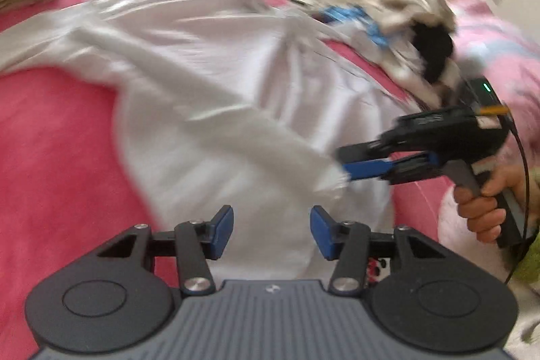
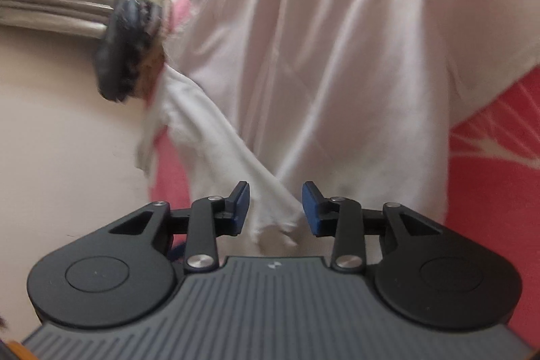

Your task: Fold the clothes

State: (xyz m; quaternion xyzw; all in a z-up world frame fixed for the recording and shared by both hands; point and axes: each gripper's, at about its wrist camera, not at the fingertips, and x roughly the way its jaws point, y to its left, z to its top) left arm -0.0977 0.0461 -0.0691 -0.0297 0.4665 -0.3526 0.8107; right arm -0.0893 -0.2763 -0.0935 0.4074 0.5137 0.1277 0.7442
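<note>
Tools [image 1: 271,231] [image 2: 276,208] apparently parted above white garment [image 1: 209,83] [image 2: 337,73].

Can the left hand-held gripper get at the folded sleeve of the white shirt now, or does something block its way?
Probably yes. The left hand-held gripper is open with nothing between its pads, and the folded sleeve of the white shirt lies just ahead on the pink bedspread. Only the right hand-held gripper, at the sleeve's cuff end, crowds that side.
</note>
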